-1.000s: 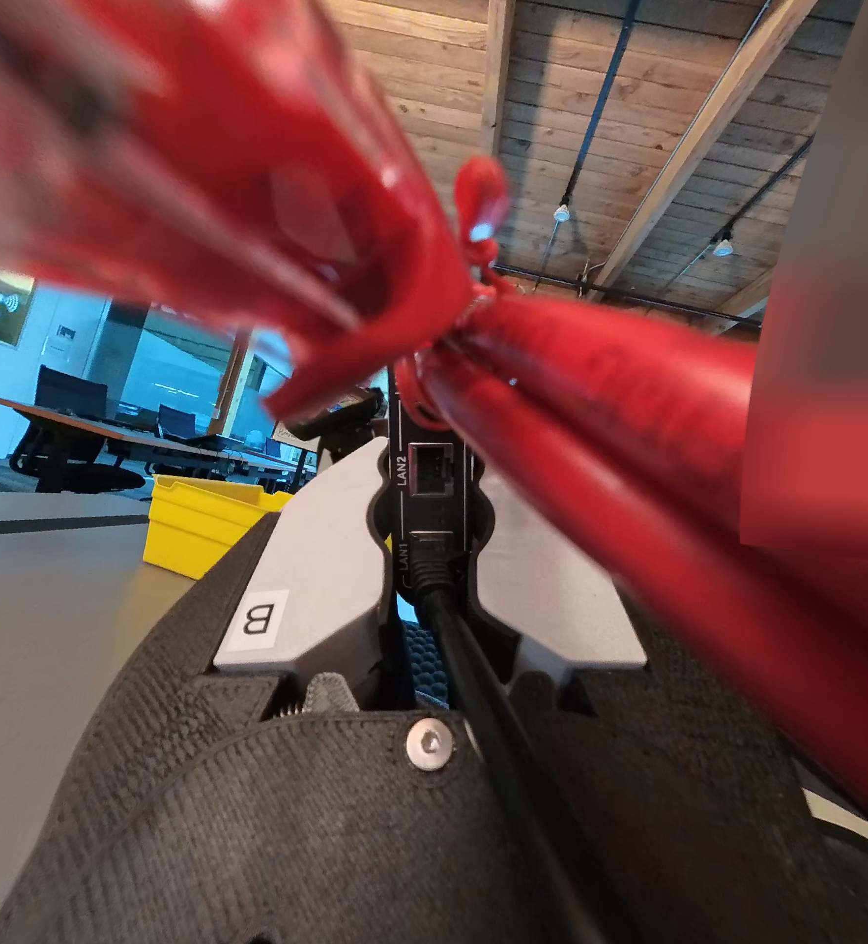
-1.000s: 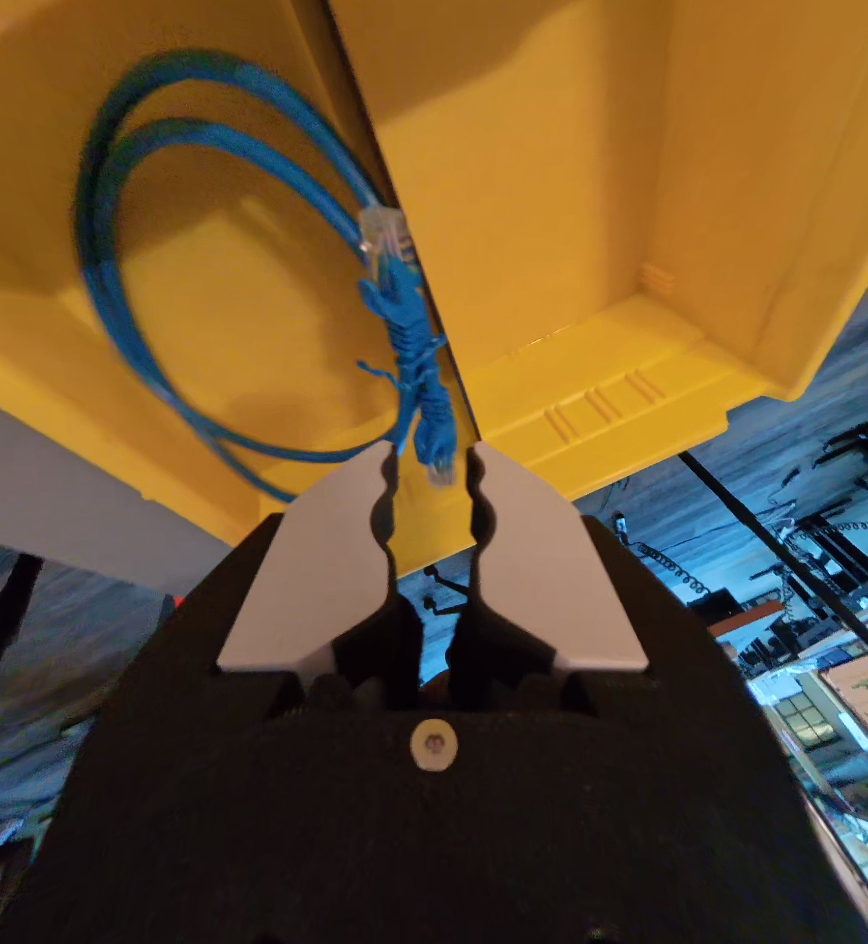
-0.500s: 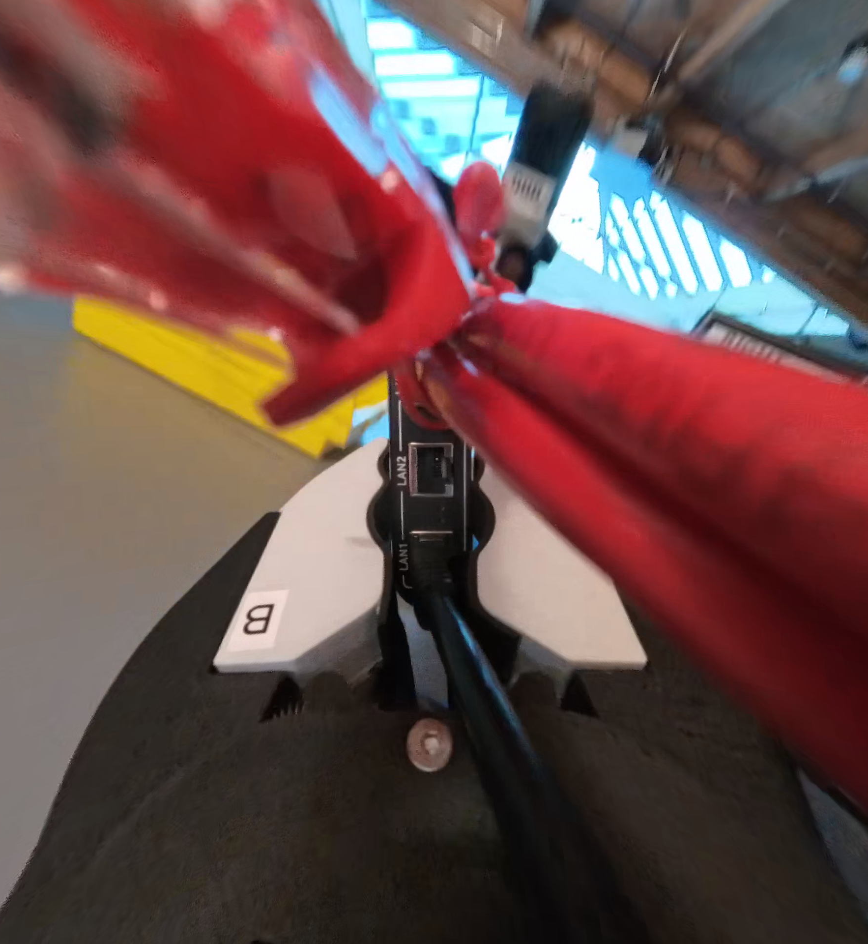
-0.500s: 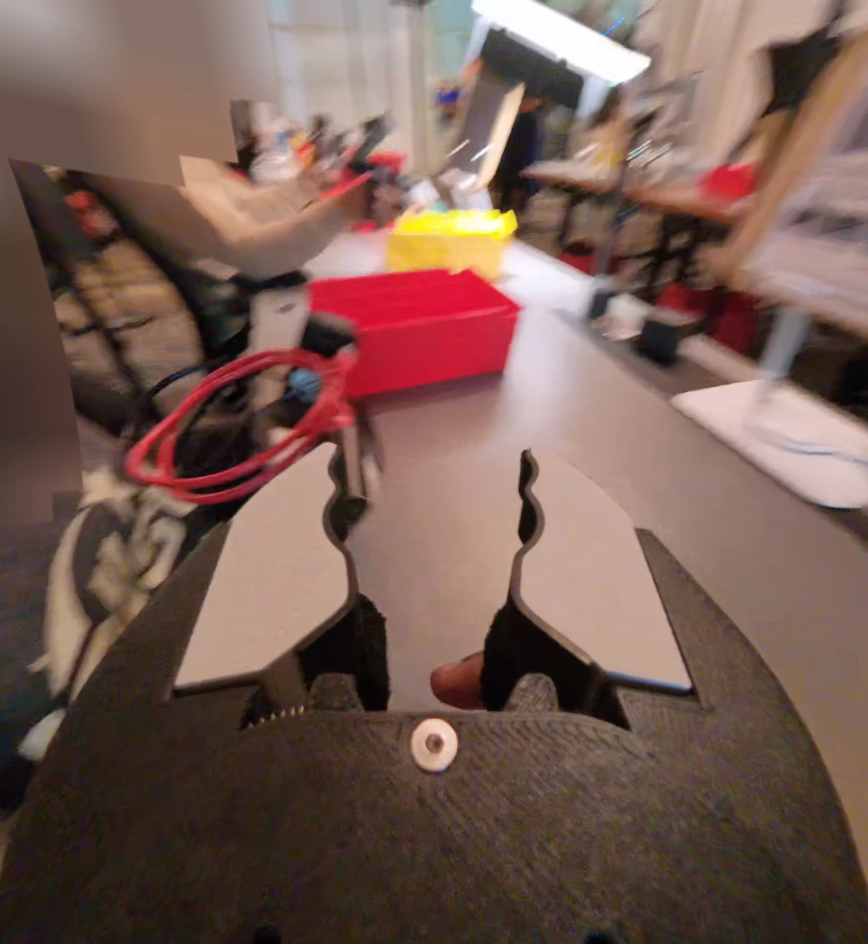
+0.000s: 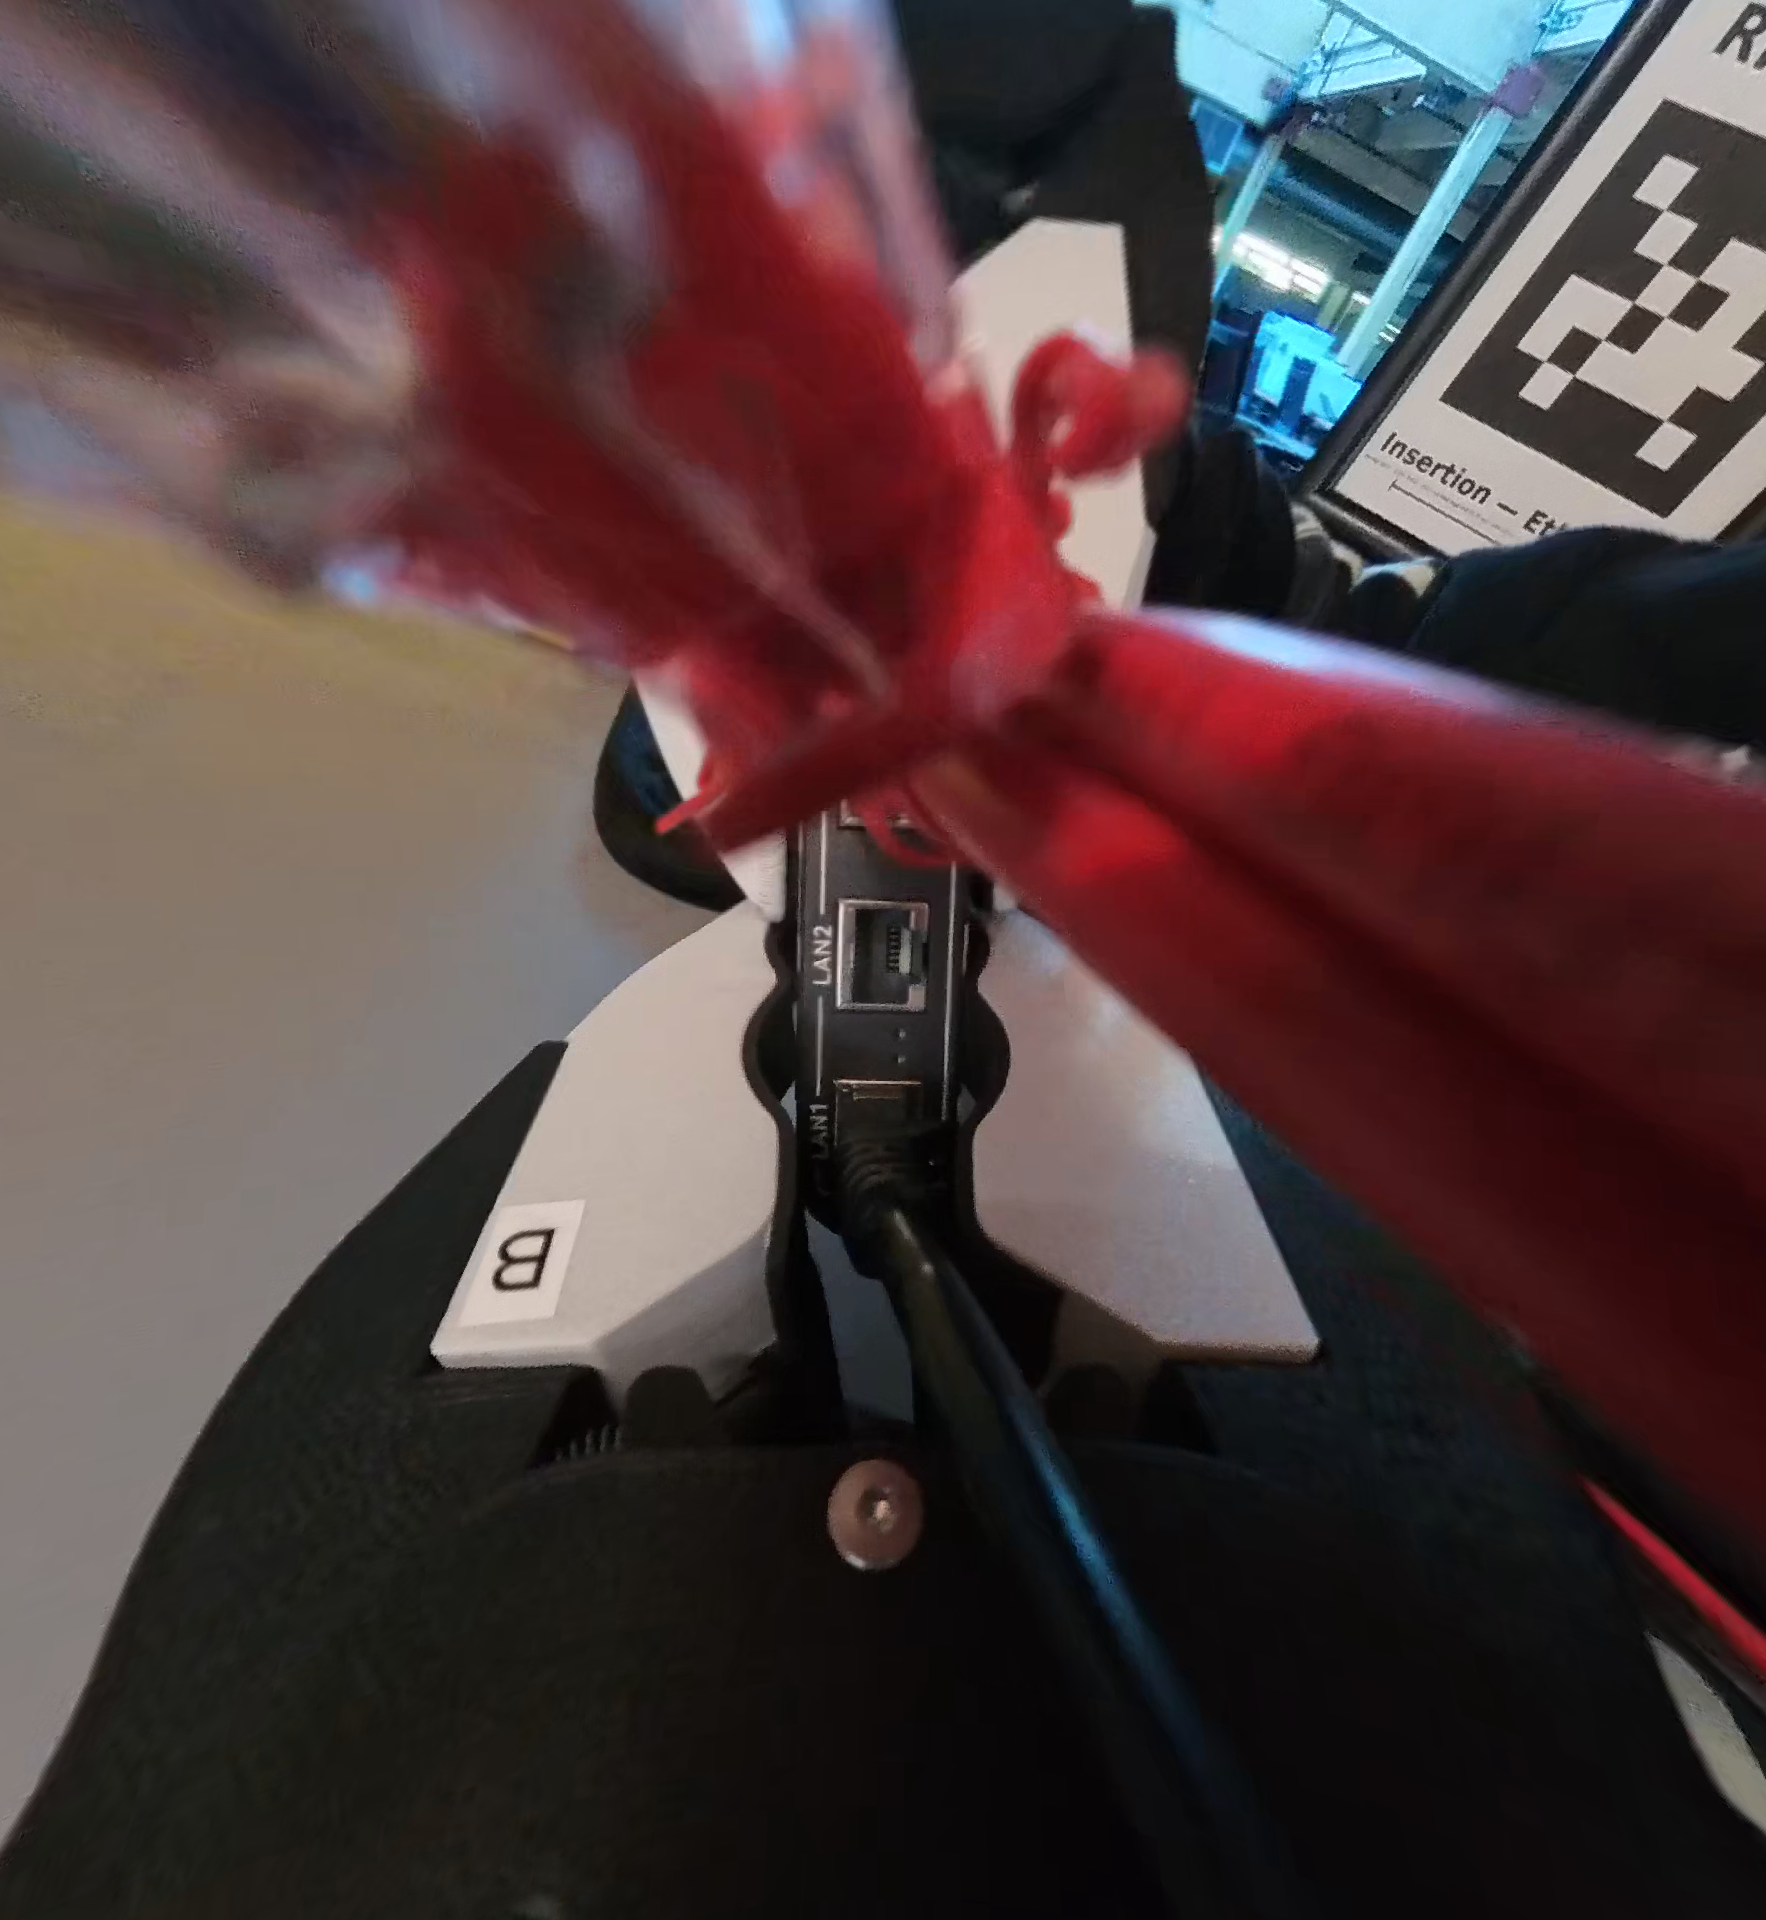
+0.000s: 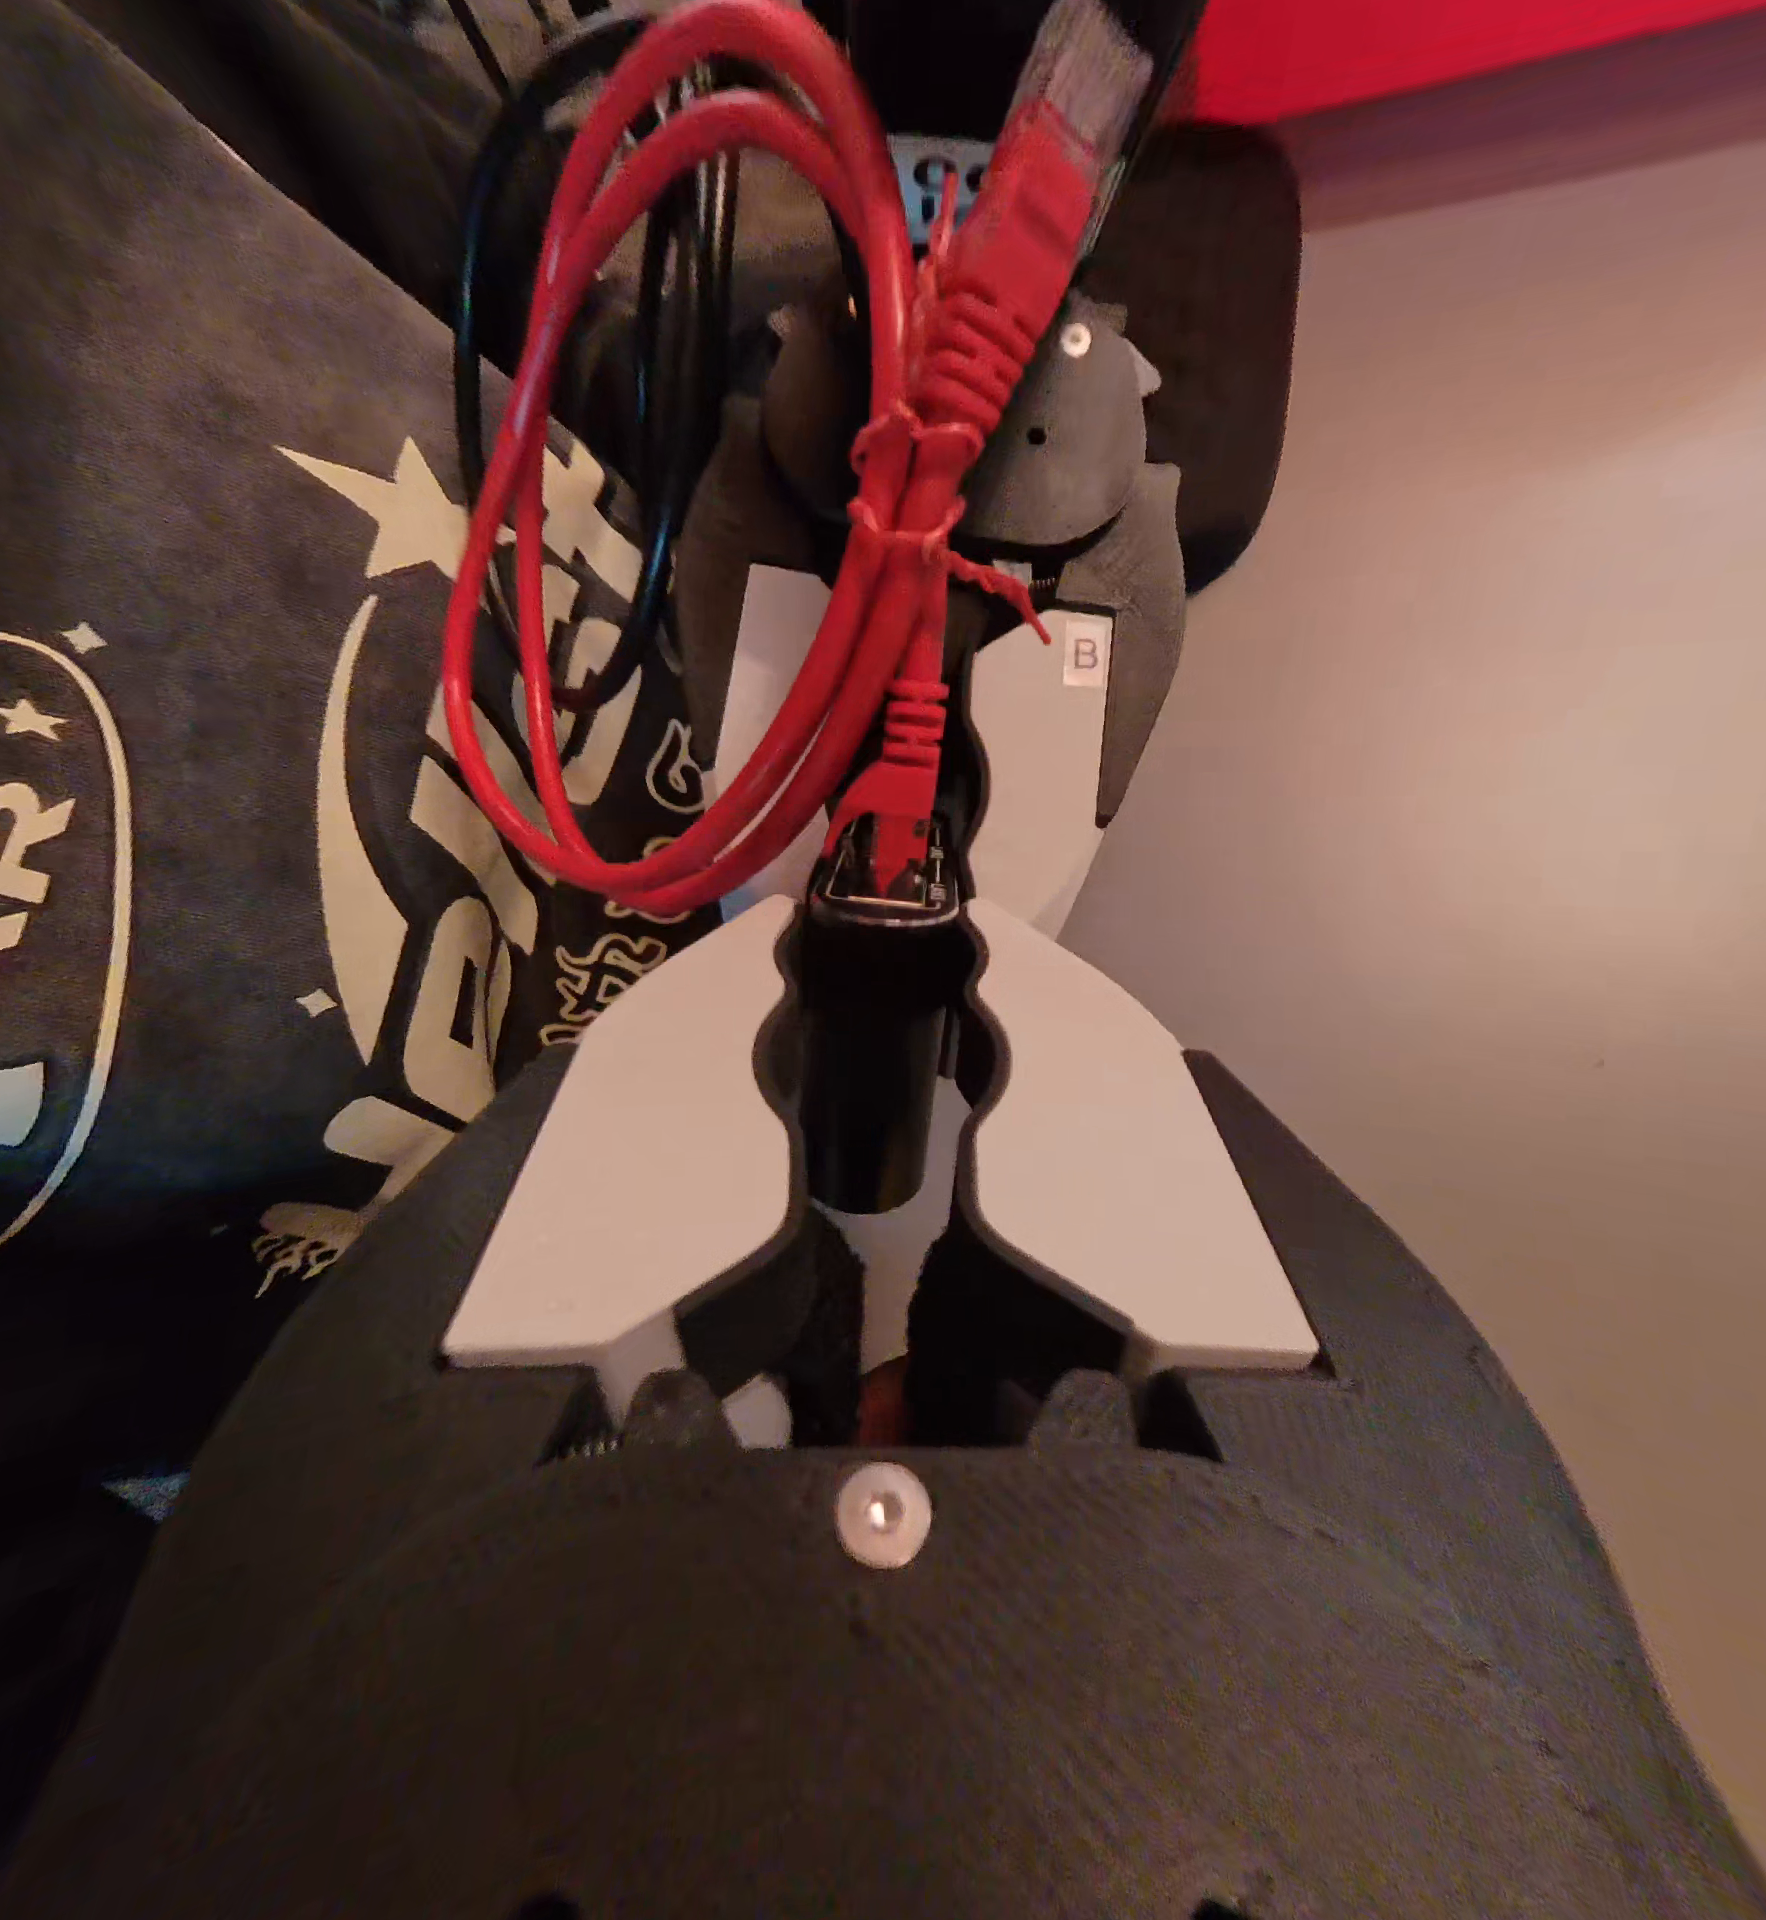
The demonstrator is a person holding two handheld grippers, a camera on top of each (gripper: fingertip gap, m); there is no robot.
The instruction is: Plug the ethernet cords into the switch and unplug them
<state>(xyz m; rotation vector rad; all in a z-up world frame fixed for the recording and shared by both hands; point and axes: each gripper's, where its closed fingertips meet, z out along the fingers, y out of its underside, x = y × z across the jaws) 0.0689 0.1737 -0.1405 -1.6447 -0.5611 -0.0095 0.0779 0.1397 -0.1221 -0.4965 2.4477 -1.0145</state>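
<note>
My left gripper (image 5: 884,935) is shut on a slim black switch (image 5: 879,1049). One port on it is empty, and a black cable (image 5: 983,1403) is plugged into the port below. A red ethernet cord (image 5: 1378,987), tied in a coil, hangs blurred close to the lens. In the right wrist view my right gripper (image 6: 879,914) is shut on the far end of the same switch (image 6: 874,1060). The red cord's plug (image 6: 900,790) sits in a port just past my fingertips, and its coil (image 6: 546,520) hangs left. The left gripper's white finger (image 6: 1040,769) shows beyond.
A person's dark printed shirt (image 6: 131,727) fills the left of the right wrist view. A red bin (image 6: 1481,52) stands on the grey table (image 6: 1533,727). A framed sign with a black-and-white code (image 5: 1637,260) stands at the upper right of the left wrist view.
My right gripper left the yellow bin with the blue cord, swung round open, and has shut on the switch's end. My left gripper kept hold of the switch while turning.
</note>
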